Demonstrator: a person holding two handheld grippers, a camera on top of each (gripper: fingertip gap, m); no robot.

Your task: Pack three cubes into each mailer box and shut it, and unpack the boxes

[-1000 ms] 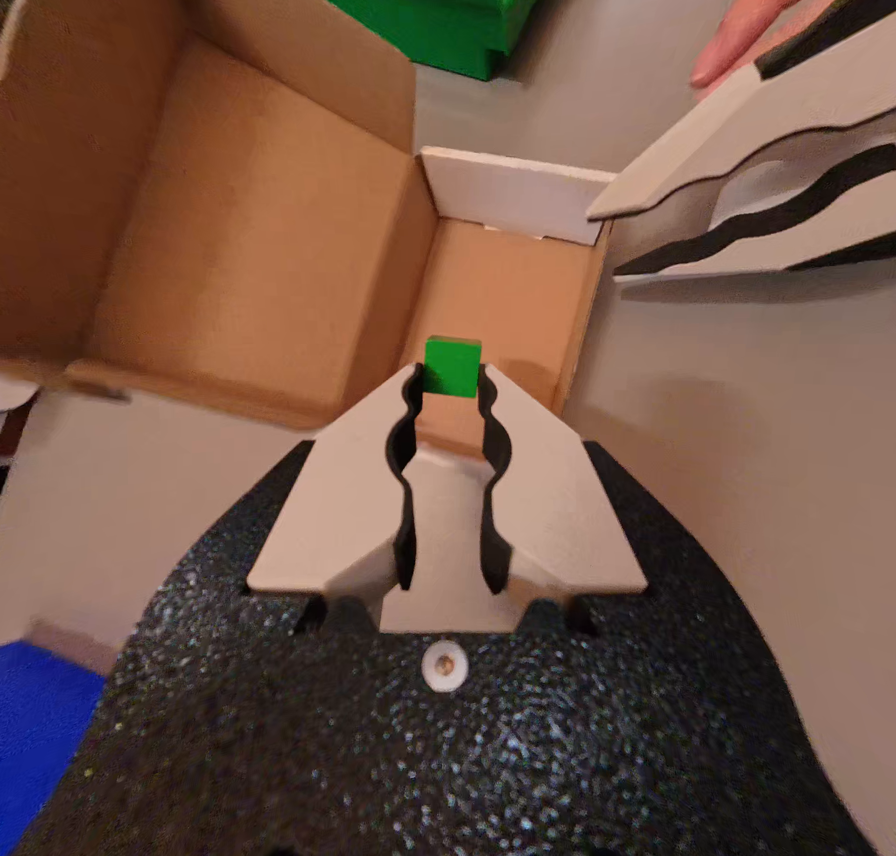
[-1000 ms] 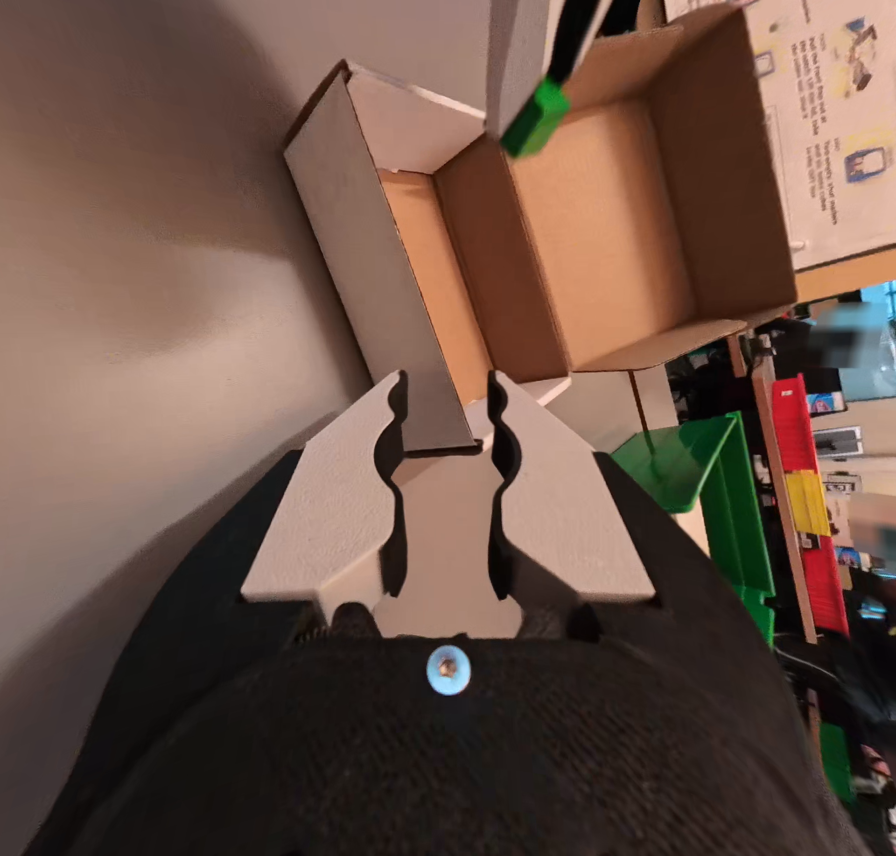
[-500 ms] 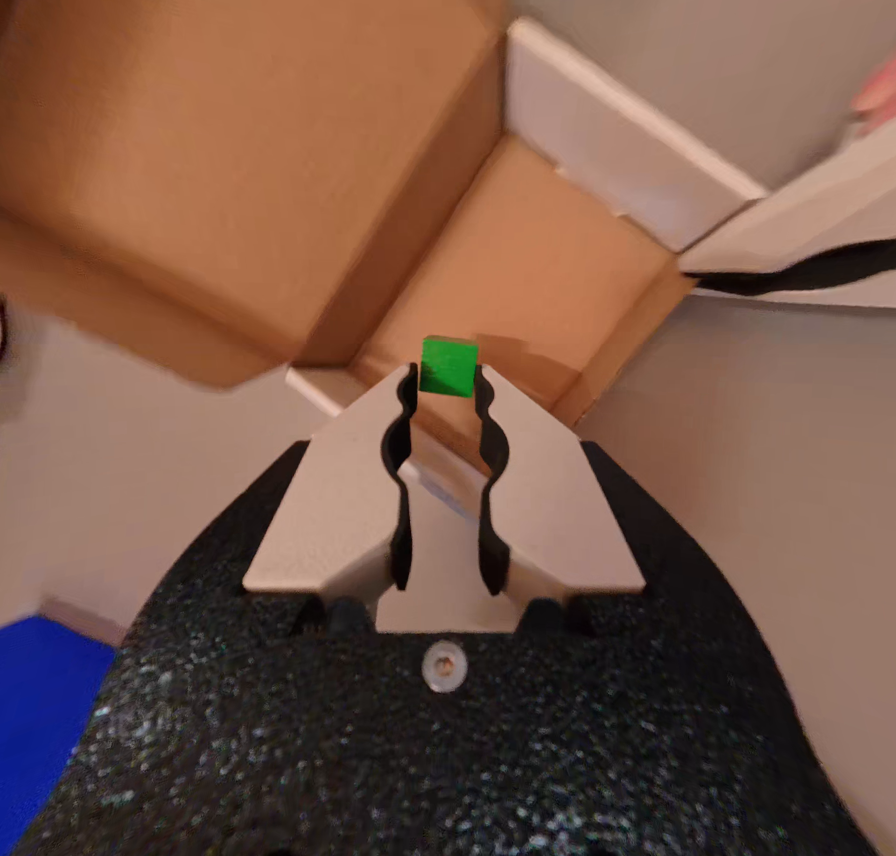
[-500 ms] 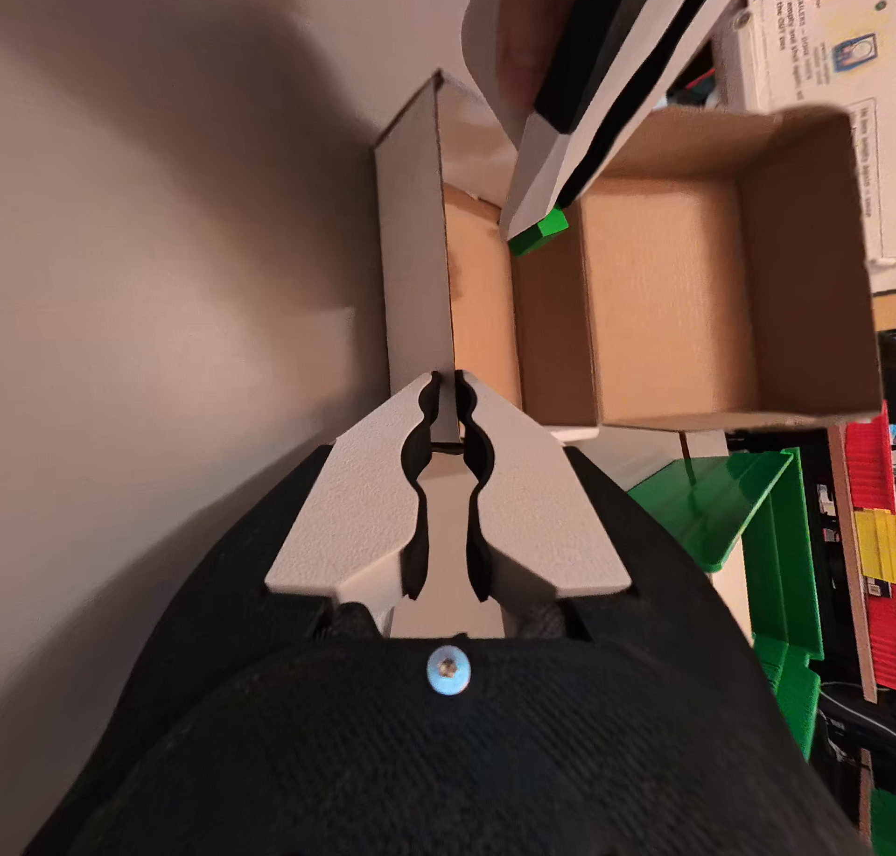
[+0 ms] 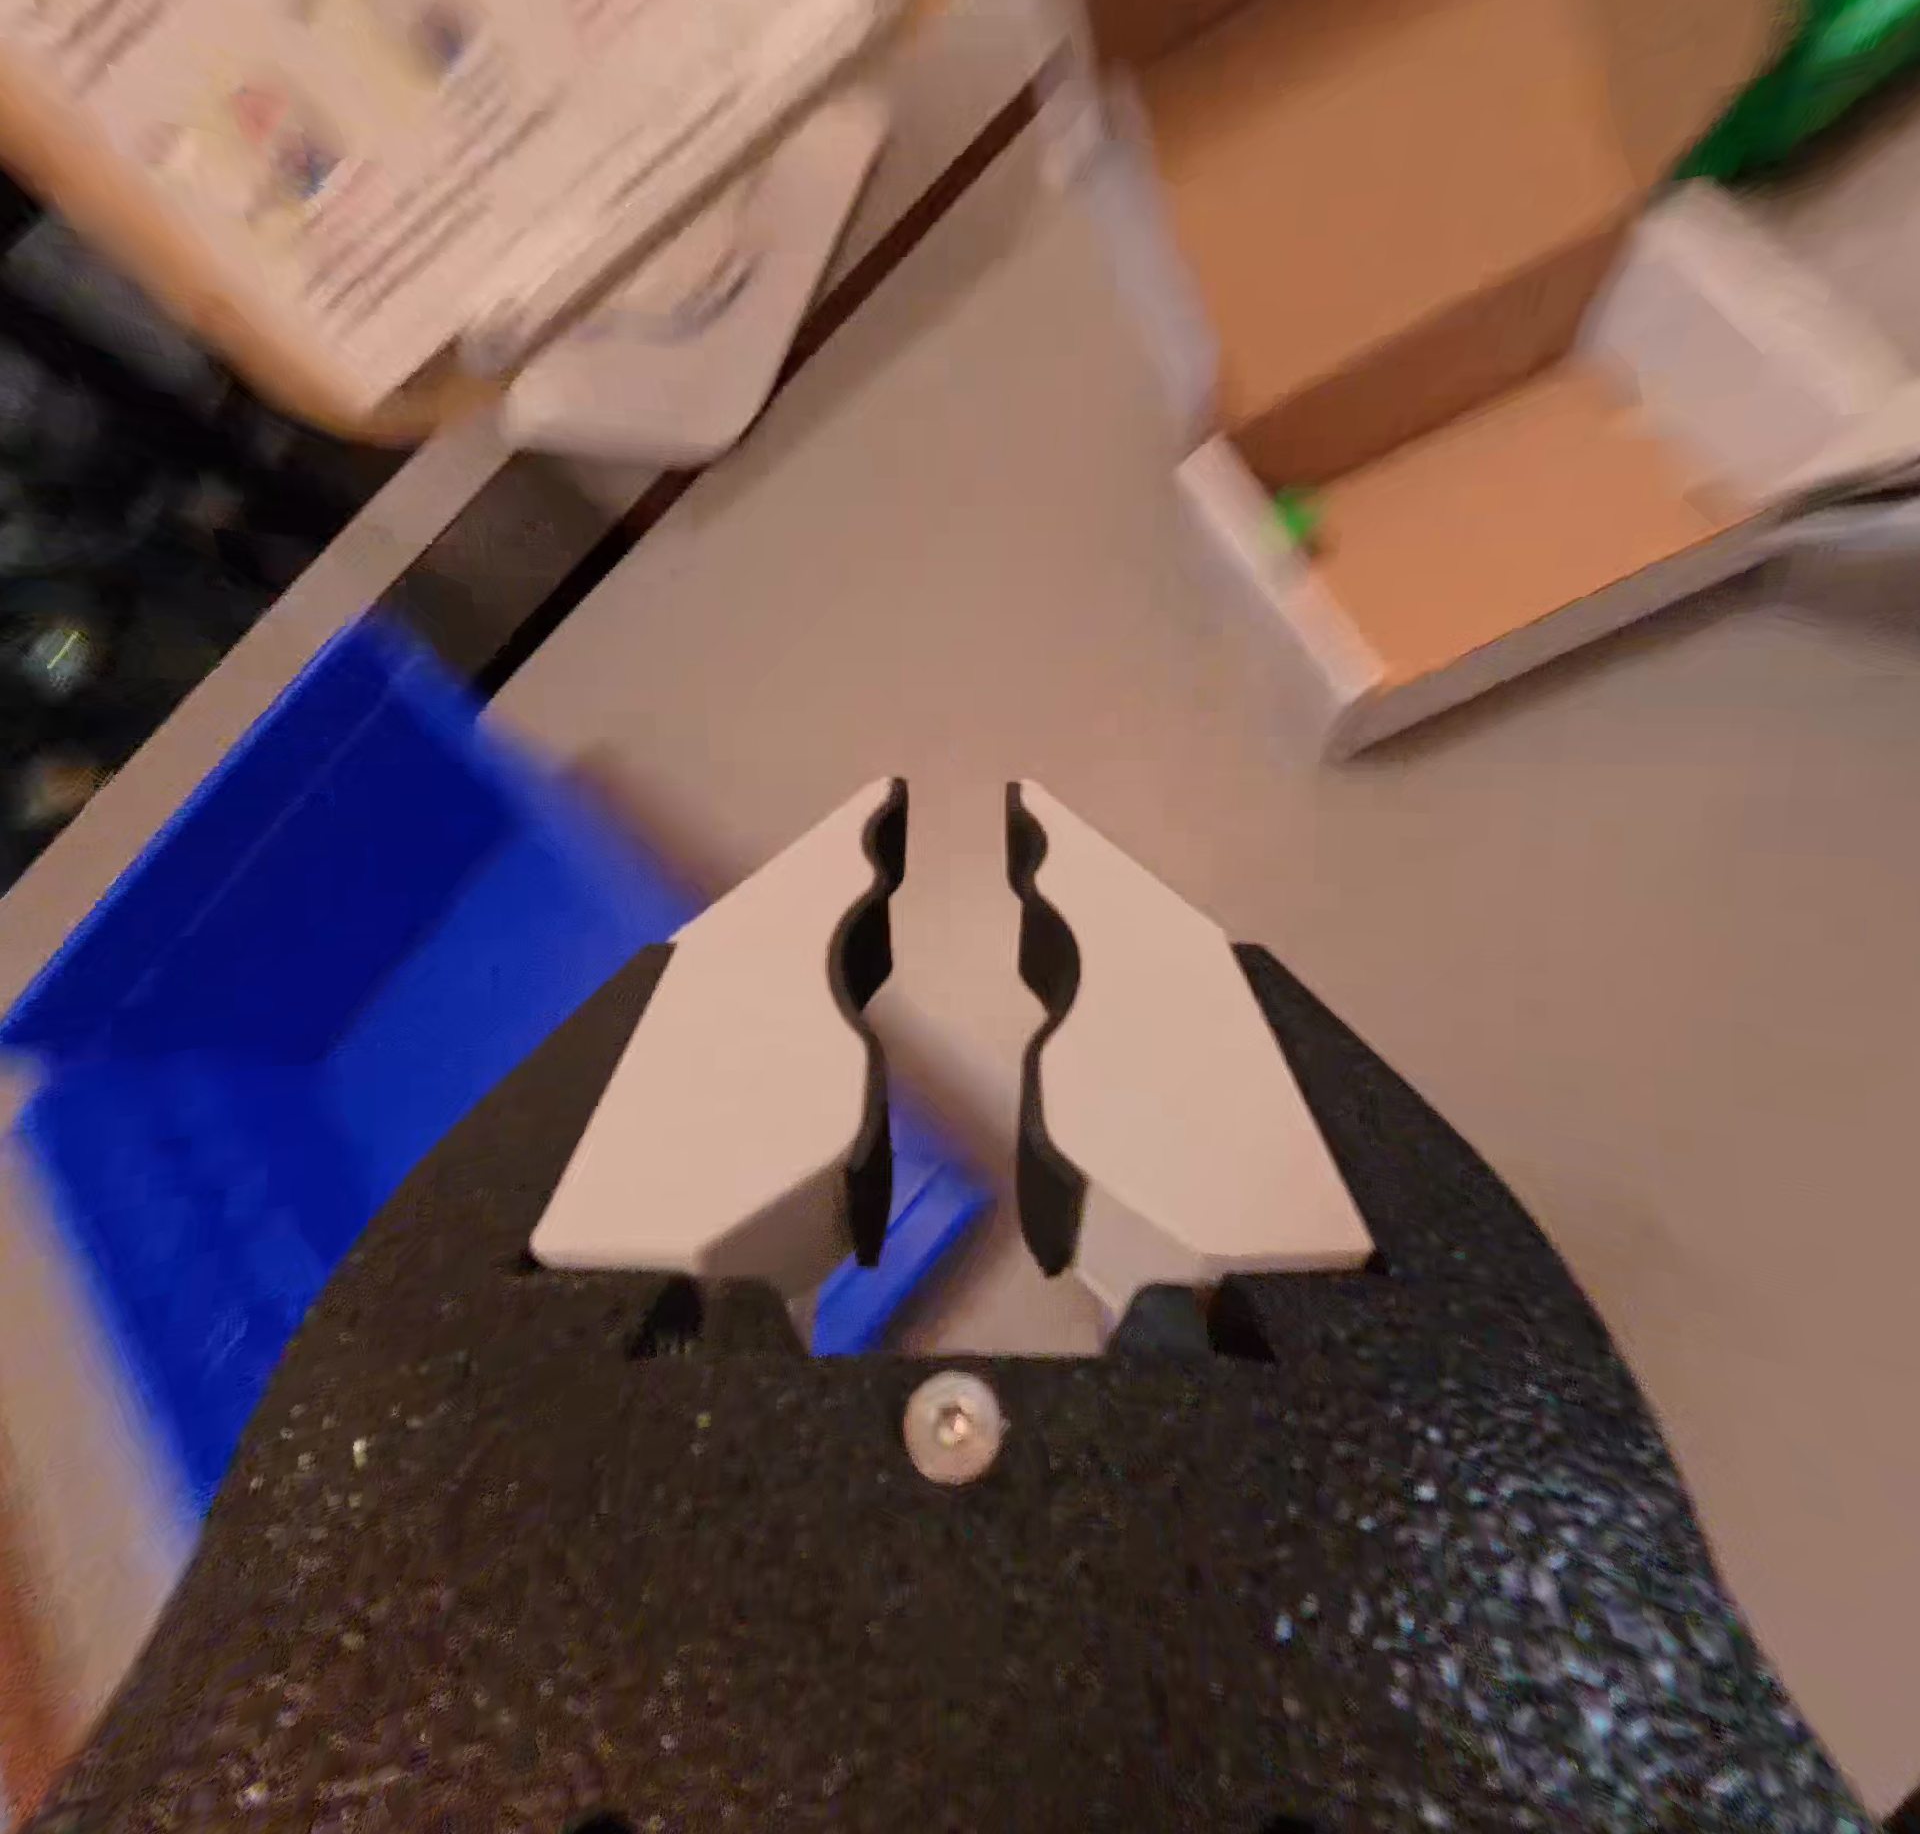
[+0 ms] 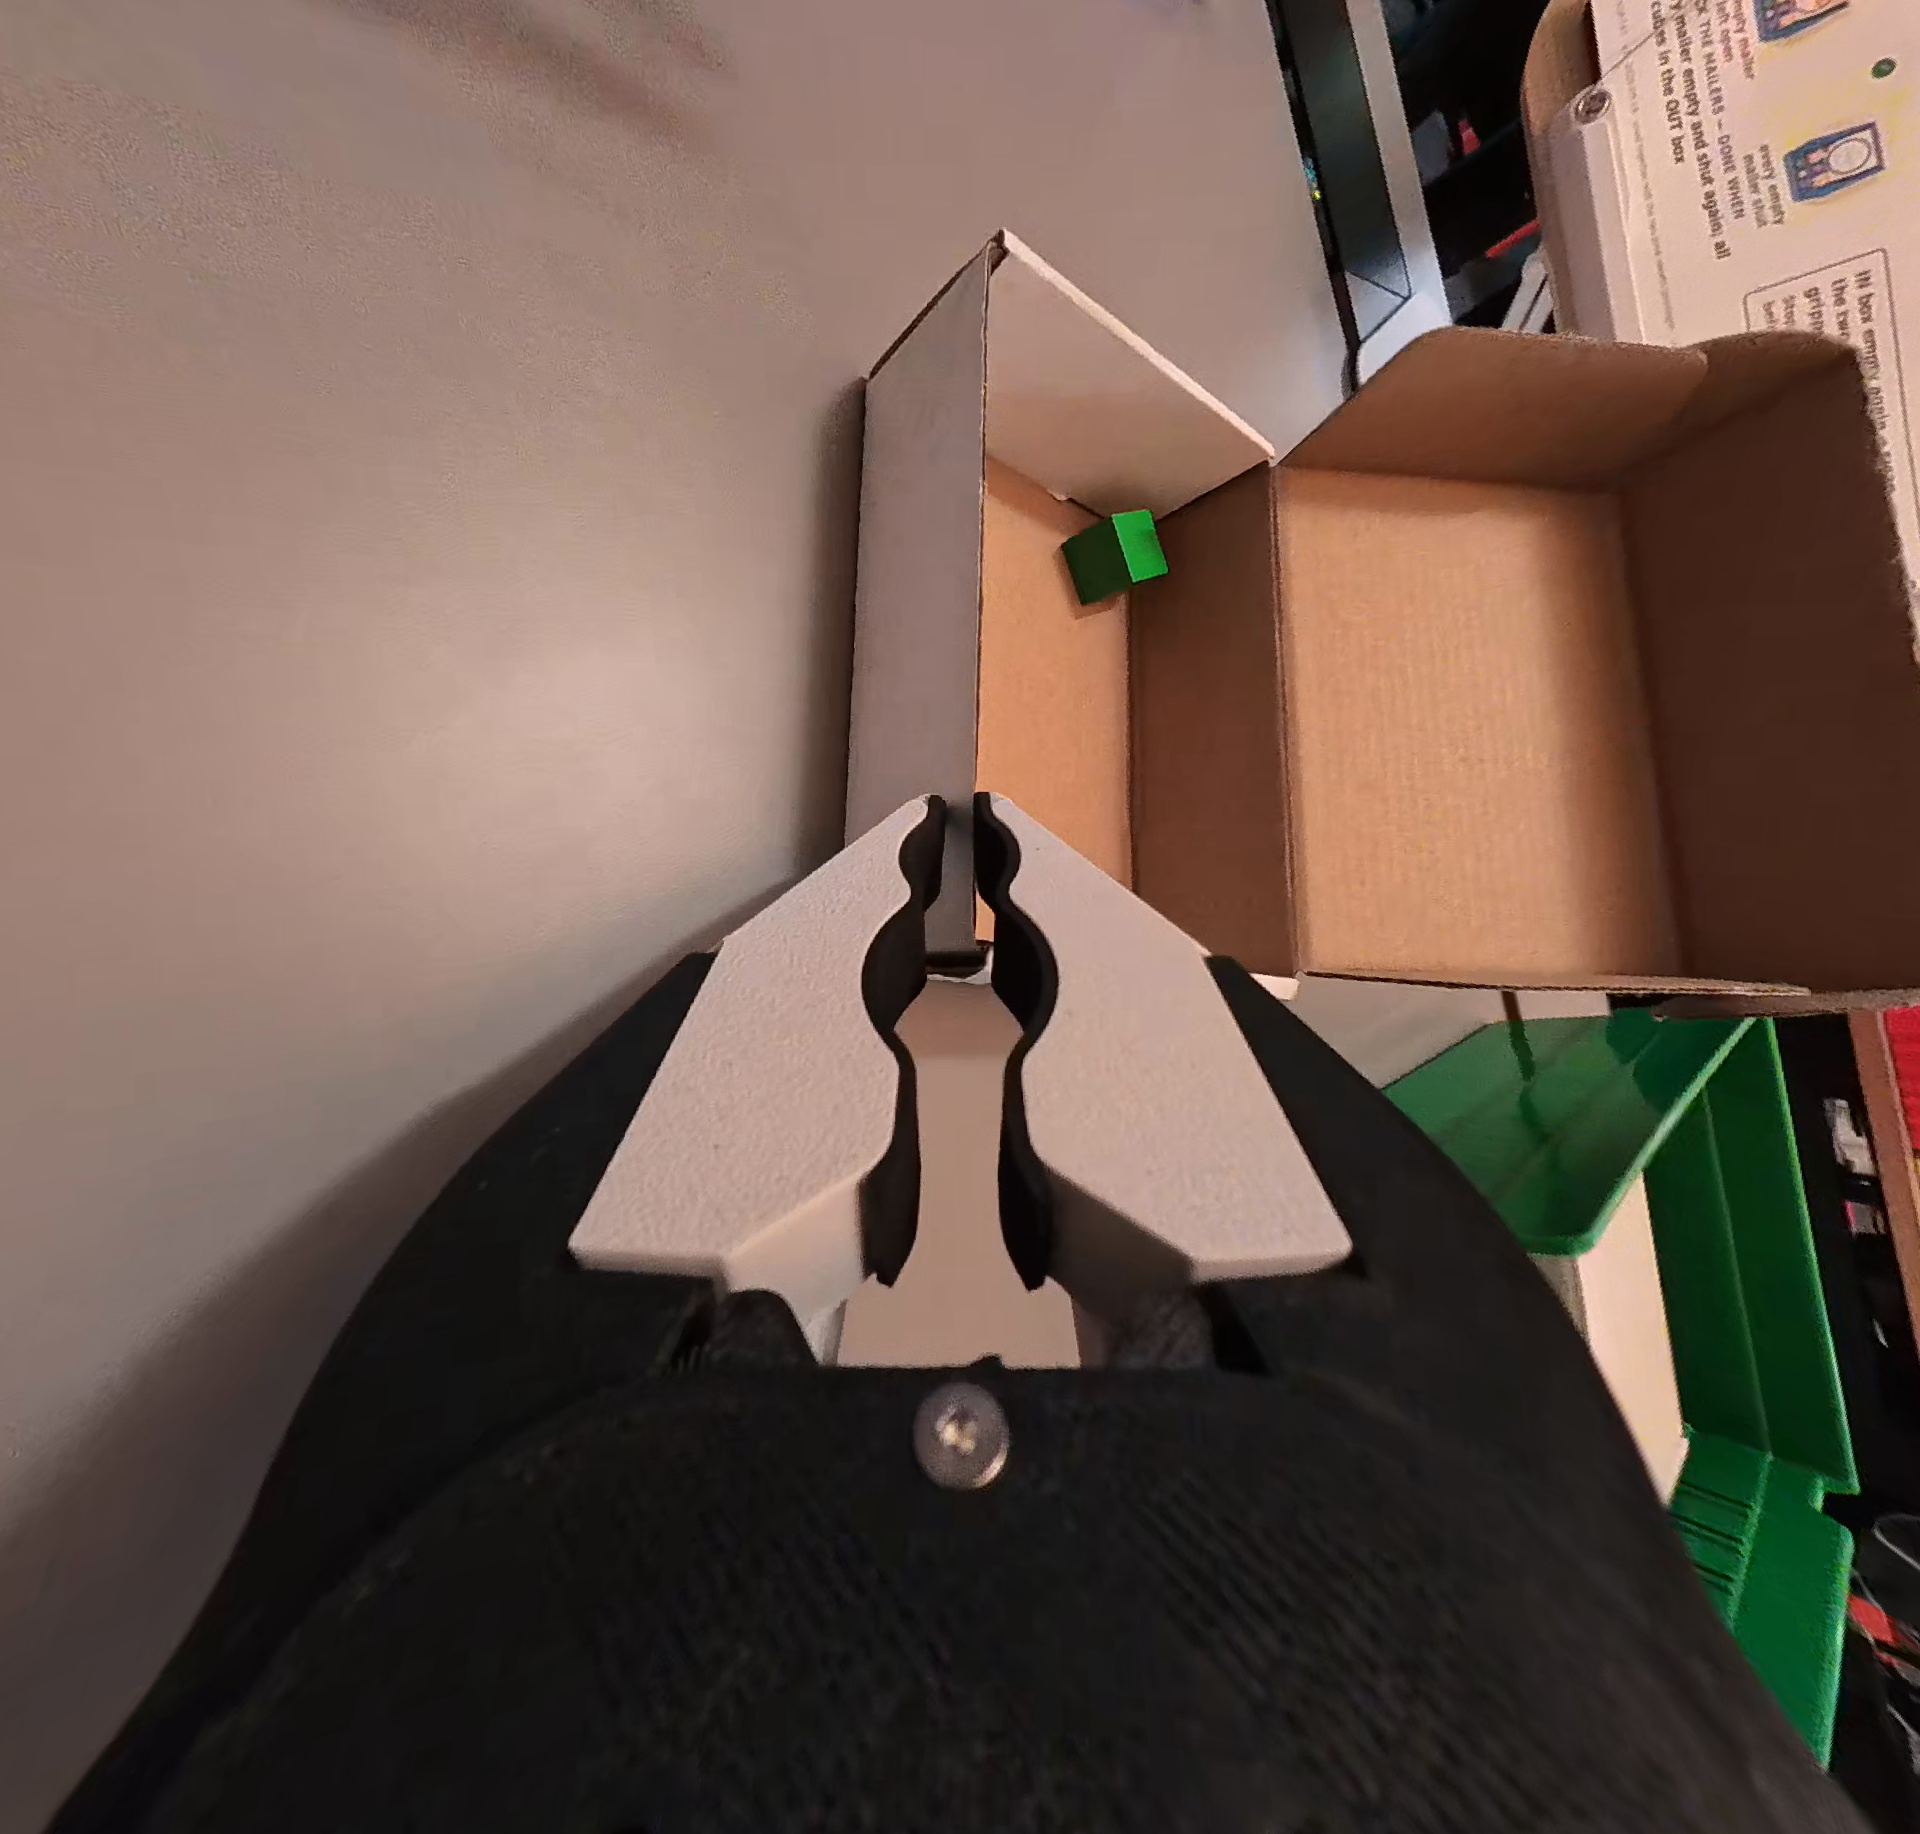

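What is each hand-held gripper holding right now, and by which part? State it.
The right hand-held gripper is shut on the mailer box, pinching the near end of its white side wall. The left hand-held gripper is open and holds nothing.

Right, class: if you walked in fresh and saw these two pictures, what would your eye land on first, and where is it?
Probably the green cube, lying alone in a far corner of the open mailer box, bright against the brown card. Next, the right gripper, shut on the box's upright grey-white wall at its near end. In the blurred left wrist view the left gripper is open and empty above the grey table, a vivid blue bin at its left.
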